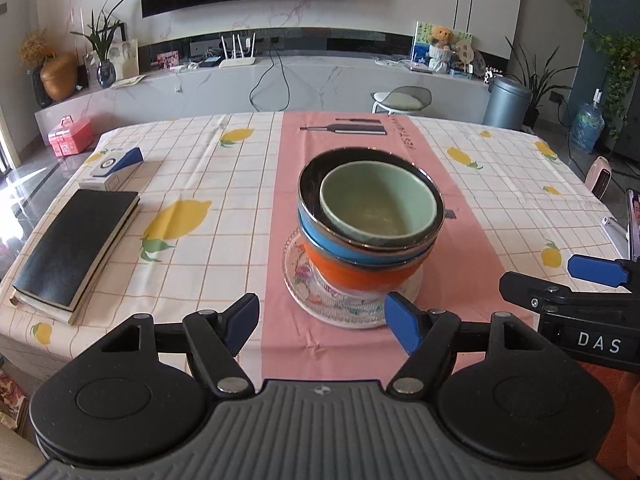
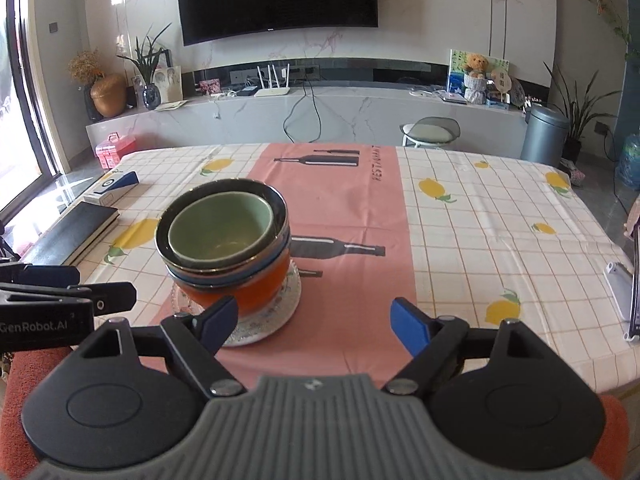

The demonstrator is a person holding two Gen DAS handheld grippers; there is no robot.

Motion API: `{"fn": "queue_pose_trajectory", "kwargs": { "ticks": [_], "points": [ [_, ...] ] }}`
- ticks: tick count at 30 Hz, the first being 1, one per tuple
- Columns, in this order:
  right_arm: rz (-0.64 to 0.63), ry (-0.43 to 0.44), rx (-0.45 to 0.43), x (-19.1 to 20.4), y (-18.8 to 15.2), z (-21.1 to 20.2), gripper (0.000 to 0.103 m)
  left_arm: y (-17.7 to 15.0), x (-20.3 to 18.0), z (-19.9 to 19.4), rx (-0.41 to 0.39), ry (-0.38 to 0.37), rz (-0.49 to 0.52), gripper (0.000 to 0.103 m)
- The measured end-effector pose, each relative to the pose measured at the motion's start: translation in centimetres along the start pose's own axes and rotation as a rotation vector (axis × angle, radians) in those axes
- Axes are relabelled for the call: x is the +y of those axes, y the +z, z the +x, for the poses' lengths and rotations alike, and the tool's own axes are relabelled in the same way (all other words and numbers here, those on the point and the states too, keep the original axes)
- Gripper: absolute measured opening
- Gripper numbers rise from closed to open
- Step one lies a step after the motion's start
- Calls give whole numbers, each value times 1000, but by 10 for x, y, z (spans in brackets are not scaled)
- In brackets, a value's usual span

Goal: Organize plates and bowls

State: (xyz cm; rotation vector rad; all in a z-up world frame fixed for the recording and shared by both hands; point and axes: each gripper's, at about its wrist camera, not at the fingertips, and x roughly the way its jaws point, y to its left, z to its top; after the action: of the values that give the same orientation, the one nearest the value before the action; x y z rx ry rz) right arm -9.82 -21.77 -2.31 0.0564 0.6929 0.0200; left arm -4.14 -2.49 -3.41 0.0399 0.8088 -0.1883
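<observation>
Pale green ceramic bowl [image 1: 378, 202] nested on top, inside a blue bowl [image 1: 320, 222] with dark inner side and shiny rim, itself inside an orange bowl [image 1: 352, 274]. Whole stack standing upright on a clear glass plate [image 1: 304, 292] with flower pattern, on the pink middle strip of the tablecloth [image 1: 192, 168], near the front part of the tabletop [image 2: 500, 220]. Green bowl sitting a little off-centre, pushed toward the right side of the blue one in the left wrist view.

Left hand-held gripper [image 1: 324, 320] with fingers wide apart, holding nothing, blue pads [image 1: 402, 326] just before the near edge of the plate. Right pad overlapping the plate rim in the picture; real contact not possible to tell. Right hand-held gripper [image 2: 316, 326] also spread apart and empty, its left fingertip in front of the plate and the orange bowl, the stack lying left of its centre line. Both grippers side by side, each one visible at the edge of the other camera.

Farther left on the tabletop: a black notebook [image 1: 76, 248] lying flat, and beyond it a white and blue box [image 1: 116, 166]. White cloth printed with yellow lemons and a thin grid.
</observation>
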Motion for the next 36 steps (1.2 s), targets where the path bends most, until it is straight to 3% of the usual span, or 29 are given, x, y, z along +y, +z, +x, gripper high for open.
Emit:
{"fn": "queue_pose_trajectory", "kwargs": {
  "ticks": [6,36],
  "points": [
    [26,-7,51,-2,-7,11,82,-6,-2,10,62,5,-31,82],
    [23,1,67,0,-11,17,82,-5,-9,7,38,7,-15,82]
  ]
}}
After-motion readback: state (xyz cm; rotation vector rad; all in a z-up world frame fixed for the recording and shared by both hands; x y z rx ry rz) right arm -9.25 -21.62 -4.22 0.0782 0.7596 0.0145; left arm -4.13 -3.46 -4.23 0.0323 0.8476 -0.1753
